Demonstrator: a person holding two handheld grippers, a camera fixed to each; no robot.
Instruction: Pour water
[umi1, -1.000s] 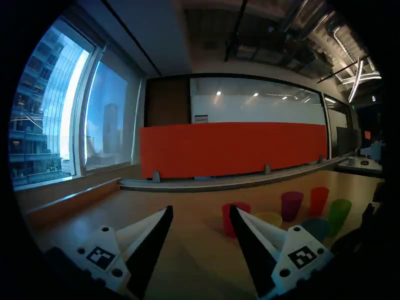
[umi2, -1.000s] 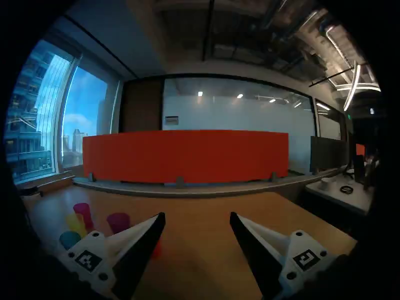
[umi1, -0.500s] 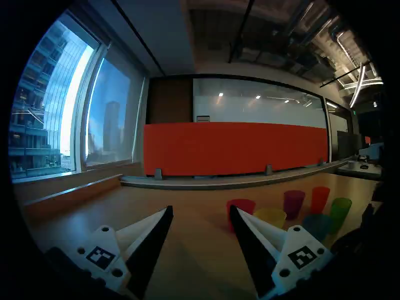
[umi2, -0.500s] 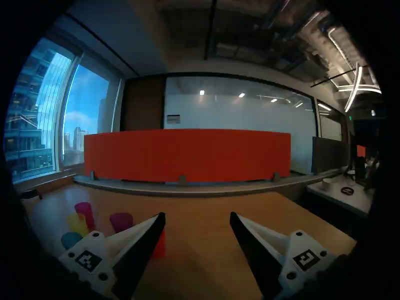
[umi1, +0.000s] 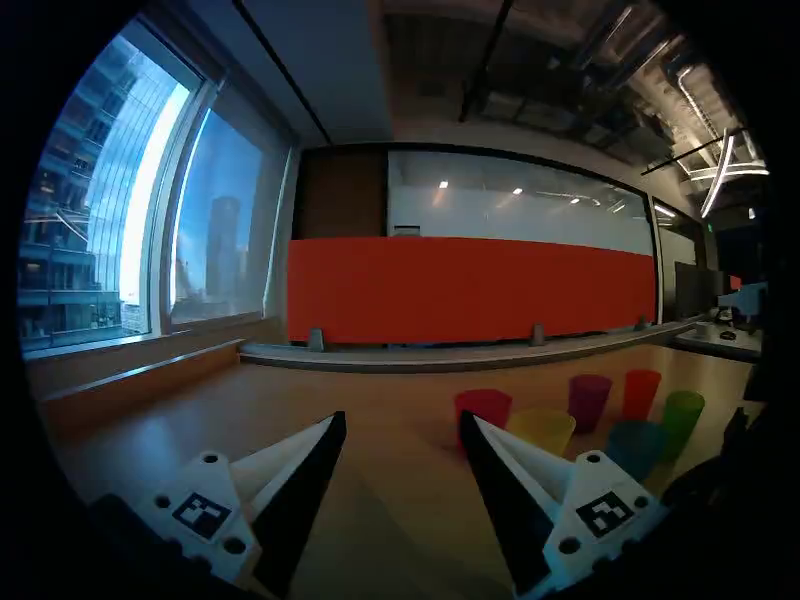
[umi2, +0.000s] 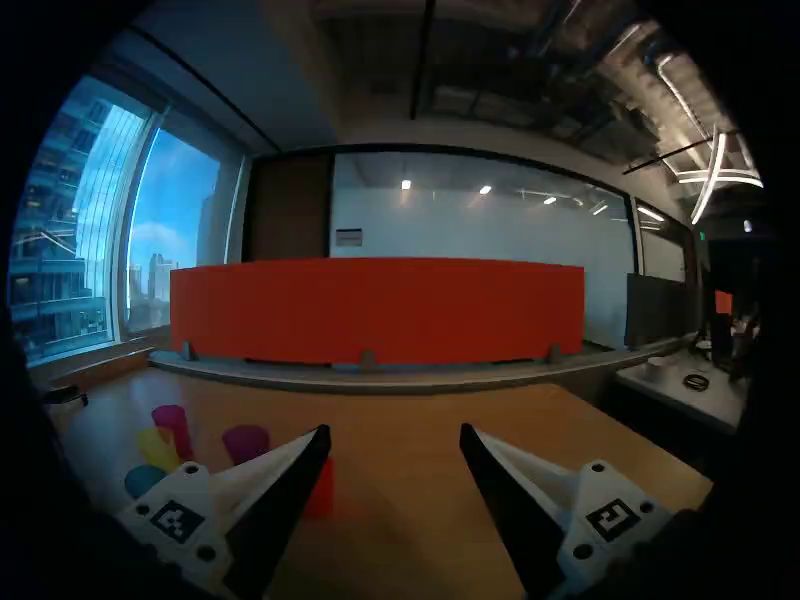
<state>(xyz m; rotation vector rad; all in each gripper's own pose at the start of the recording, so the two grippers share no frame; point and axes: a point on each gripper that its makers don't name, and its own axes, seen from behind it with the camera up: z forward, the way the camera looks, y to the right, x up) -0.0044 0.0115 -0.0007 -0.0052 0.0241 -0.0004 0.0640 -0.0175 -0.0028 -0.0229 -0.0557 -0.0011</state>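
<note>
The left claw (umi1: 400, 418) is spread and empty over the wooden tabletop (umi1: 200, 420). Just beyond one finger stands a red cup (umi1: 483, 405), with a yellow cup (umi1: 541, 430), purple cup (umi1: 588, 400), orange cup (umi1: 641, 392), green cup (umi1: 683, 418) and blue cup (umi1: 630, 442) clustered near it. The right claw (umi2: 393, 432) is spread and empty too, the cups off to its left.

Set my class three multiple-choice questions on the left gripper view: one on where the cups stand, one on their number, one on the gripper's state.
1. Where do the cups stand on the table?
A) ahead, right of centre
B) far left, by the window
C) stacked between the fingers

2. How many cups are there?
A) three
B) six
C) nine

3. The left gripper is:
A) shut on a cup
B) shut on nothing
C) open, holding nothing

Answers: 1 A, the group sits right of centre on the wood. 2 B, six cups of different colours can be counted. 3 C, its fingers stand wide apart.
</note>
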